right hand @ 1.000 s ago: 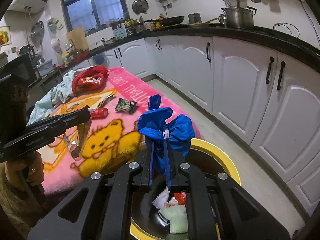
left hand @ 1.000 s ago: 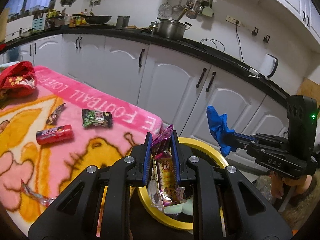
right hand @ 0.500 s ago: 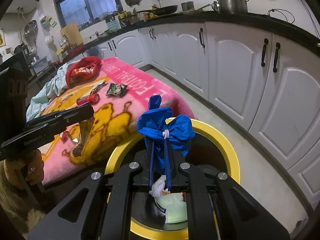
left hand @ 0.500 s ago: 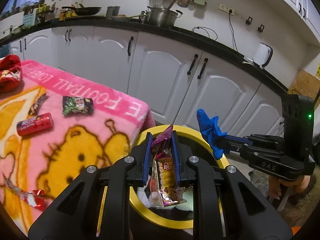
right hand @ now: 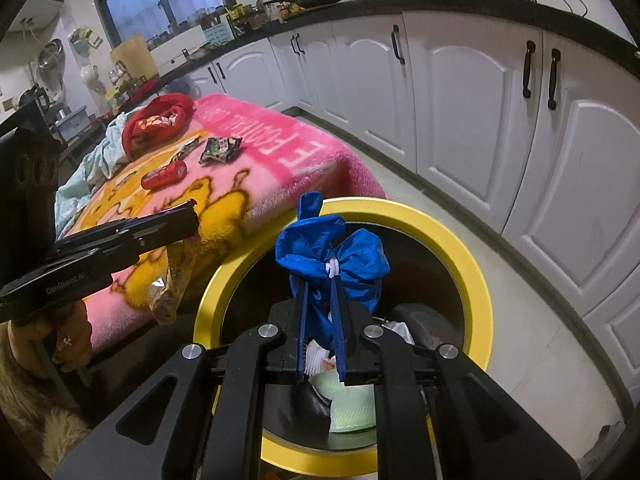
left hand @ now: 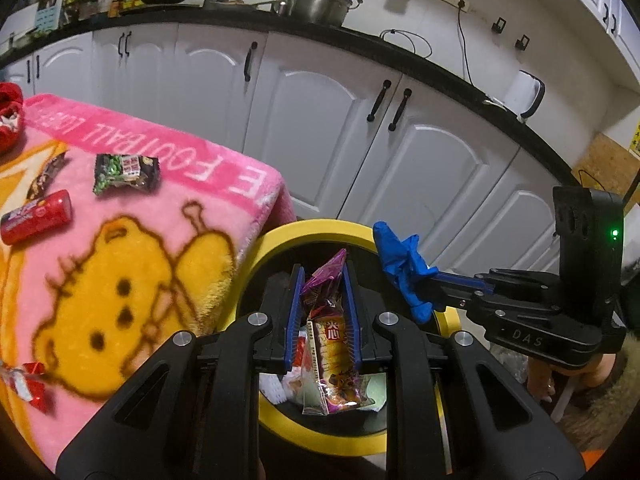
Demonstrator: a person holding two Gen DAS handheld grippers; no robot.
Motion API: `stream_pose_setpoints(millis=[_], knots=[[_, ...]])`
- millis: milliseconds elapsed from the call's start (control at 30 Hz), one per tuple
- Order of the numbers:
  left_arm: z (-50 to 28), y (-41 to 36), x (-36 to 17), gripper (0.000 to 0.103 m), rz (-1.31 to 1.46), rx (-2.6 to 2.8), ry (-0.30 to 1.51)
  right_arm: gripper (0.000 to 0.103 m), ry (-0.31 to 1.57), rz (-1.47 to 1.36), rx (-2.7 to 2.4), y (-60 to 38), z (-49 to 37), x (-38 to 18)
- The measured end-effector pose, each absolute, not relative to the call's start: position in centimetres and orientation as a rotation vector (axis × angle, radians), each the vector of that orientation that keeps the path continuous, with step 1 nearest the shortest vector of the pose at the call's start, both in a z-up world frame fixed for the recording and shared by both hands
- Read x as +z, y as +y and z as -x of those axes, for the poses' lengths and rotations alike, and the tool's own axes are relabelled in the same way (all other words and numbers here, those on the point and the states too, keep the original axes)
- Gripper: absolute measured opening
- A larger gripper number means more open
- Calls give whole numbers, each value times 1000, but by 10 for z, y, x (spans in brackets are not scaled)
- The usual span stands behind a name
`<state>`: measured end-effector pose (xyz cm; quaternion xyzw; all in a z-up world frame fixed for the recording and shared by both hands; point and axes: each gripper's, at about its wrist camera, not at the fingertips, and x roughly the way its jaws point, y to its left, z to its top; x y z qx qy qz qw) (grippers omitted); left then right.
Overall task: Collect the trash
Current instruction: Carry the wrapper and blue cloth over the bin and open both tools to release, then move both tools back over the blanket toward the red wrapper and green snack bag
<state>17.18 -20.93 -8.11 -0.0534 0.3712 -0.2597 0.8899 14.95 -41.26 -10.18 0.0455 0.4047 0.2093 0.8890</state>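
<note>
My left gripper [left hand: 322, 280] is shut on a purple and yellow snack wrapper [left hand: 332, 344] and holds it over the yellow-rimmed trash bin [left hand: 320, 227]. My right gripper [right hand: 320, 280] is shut on a crumpled blue glove [right hand: 332, 256] above the same bin [right hand: 472, 264]. The bin holds white and pale green trash [right hand: 352, 404]. In the left wrist view the right gripper [left hand: 424, 280] comes in from the right with the blue glove [left hand: 400, 256]. In the right wrist view the left gripper [right hand: 188, 216] comes in from the left with the wrapper [right hand: 172, 280] hanging down.
A pink and yellow blanket [left hand: 120, 272] covers the table left of the bin. On it lie a green snack packet [left hand: 126, 172], a red tube [left hand: 36, 216], a dark wrapper [left hand: 46, 174] and a red candy wrapper [left hand: 28, 380]. White kitchen cabinets [left hand: 400, 152] stand behind.
Both grippers have moved from beside the table to over the bin's mouth. Each still holds its piece of trash.
</note>
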Motion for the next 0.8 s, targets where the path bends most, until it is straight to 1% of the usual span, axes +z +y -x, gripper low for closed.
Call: stream_pose_setpoints(millis=[167,233,300,367,400,467,500,533,567,600,667,700,733,767,800], knots=[[-173,-215,-88,13,107,-559,793,12,853,-100,431,-413,-151,-104],[-174,-216,-89,13,104,-559,798,15,855,-107,423,-416,-151,-105],[-174,-216,-90,18,100,-551,803,19,854,-115,417,-419,-152,-105],[-175,-215,-90,33,102,-544,806,27,849,-120,411,-422,-153,-104],[-176,-214,-90,36,106,-540,808,31,845,-124,406,-423,-152,-103],[-176,-211,-90,46,111,-529,809,32,839,-132,403,-425,-152,-101],[-176,-209,-90,48,113,-522,810,33,837,-133,400,-426,-152,-101],[-176,-208,-89,54,115,-518,809,36,836,-134,397,-426,-152,-100],[-175,-206,-89,61,117,-511,808,38,834,-135,394,-427,-152,-99],[-175,-204,-88,65,119,-499,808,41,831,-139,392,-428,-152,-98],[-175,-199,-87,79,121,-476,806,46,824,-147,388,-429,-152,-96],[-175,-197,-86,82,125,-469,806,49,818,-149,387,-429,-152,-95],[-175,-195,-85,88,130,-464,806,52,814,-151,385,-430,-151,-93],[-175,-193,-84,92,133,-459,805,54,808,-153,383,-429,-151,-92],[-174,-191,-83,92,136,-451,801,57,803,-156,383,-430,-151,-90]])
